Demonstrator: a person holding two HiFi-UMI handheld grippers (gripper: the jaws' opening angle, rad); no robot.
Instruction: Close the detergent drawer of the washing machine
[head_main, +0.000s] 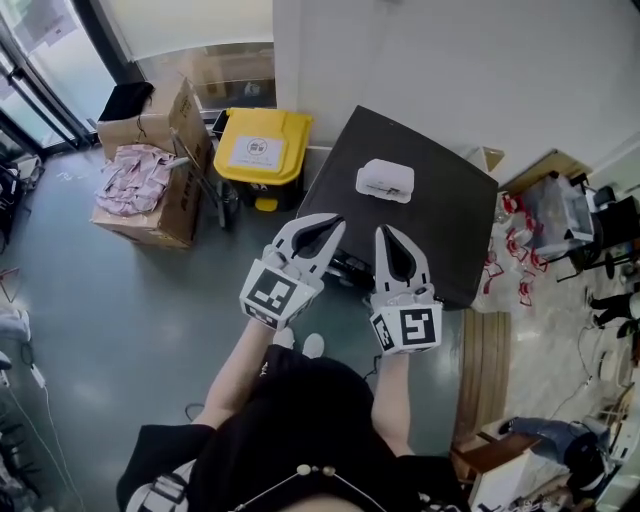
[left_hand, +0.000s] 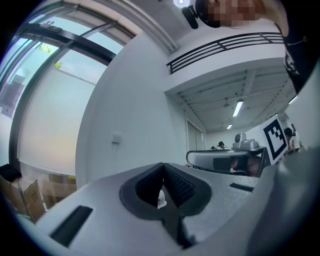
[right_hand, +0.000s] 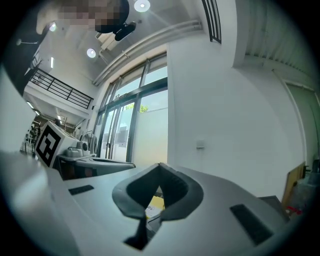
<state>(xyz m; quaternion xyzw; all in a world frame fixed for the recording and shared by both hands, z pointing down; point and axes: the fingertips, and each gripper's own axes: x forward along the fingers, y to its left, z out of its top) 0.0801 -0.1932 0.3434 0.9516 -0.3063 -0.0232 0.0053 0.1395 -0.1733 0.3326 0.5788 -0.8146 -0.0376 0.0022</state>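
One dark-topped washing machine (head_main: 430, 215) against the wall, its detergent drawer hidden under both grippers, two cardboard boxes (head_main: 178, 212), one yellow-lidded bin (head_main: 262, 145), one white object (head_main: 385, 180) on the machine top, left gripper (head_main: 336, 222) and right gripper (head_main: 389, 231) fully closed, empty

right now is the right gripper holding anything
No, the right gripper has its jaws closed together with nothing clamped between them.

My left tool (head_main: 336, 222) and right tool (head_main: 386, 232) look like matt pale-grey plastic, with ribbed black pads (left_hand: 181, 186) (rubbery, I'd say). The washing machine (head_main: 420, 230) top is dark and matt, the bin lid (head_main: 262, 145) glossy yellow plastic, the boxes (head_main: 160, 215) plain cardboard, and the floor (head_main: 120, 300) smooth and faintly shiny.
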